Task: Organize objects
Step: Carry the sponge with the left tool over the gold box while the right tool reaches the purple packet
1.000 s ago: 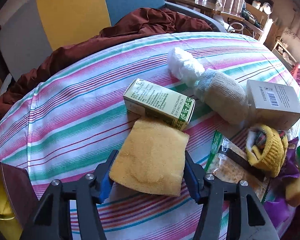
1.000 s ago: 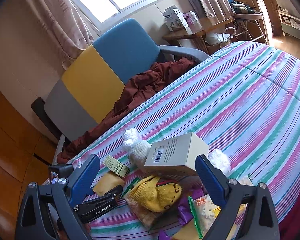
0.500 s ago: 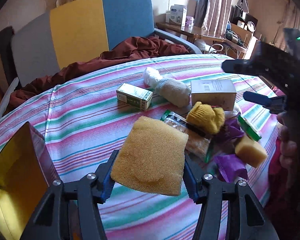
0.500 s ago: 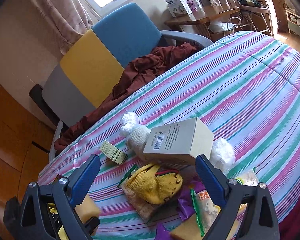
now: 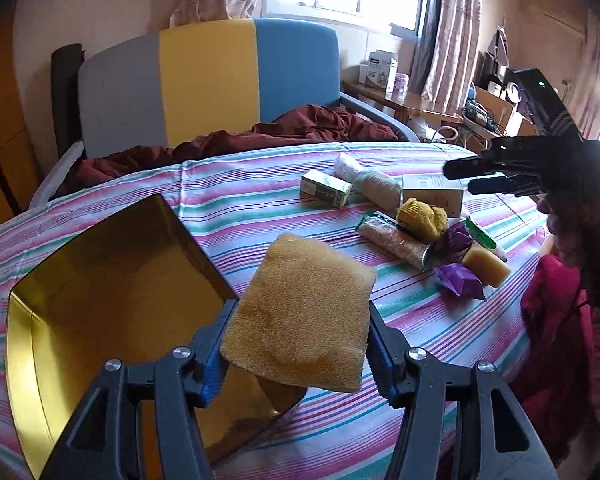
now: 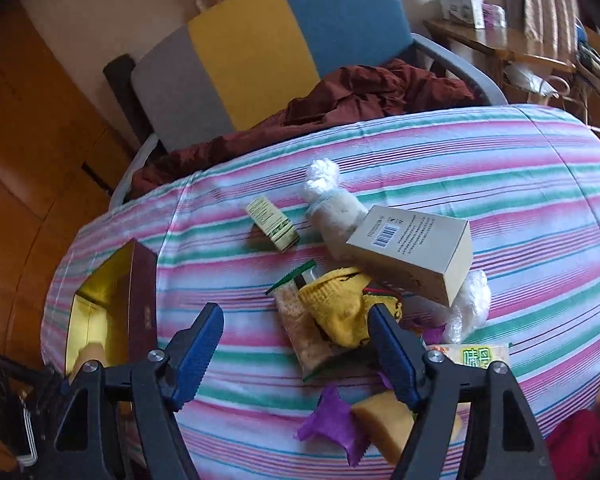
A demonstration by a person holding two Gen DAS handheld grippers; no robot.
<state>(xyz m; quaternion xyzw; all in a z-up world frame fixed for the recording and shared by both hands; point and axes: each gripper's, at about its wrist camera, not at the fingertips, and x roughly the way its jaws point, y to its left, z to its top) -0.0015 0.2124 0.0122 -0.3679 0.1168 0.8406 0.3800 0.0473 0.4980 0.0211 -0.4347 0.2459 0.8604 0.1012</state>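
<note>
The left gripper (image 5: 296, 348), clamped on the flat yellow foam sponge (image 5: 304, 316), has carried it from the clutter to beside the gold-lined open box (image 5: 100, 280), ready to drop in, while the right gripper's (image 6: 296, 344) empty fingers have just been narrowing above the yellow knitted sock (image 6: 340, 308).

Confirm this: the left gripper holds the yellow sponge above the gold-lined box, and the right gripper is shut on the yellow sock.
Wrong on the right gripper: the right wrist view shows its jaws open and empty, just closing partway above the yellow sock. The left gripper does hold the sponge above the box.

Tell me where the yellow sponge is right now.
In the left wrist view the yellow sponge sits clamped in the left gripper, held above the striped bedspread beside the open gold-lined box.
</note>
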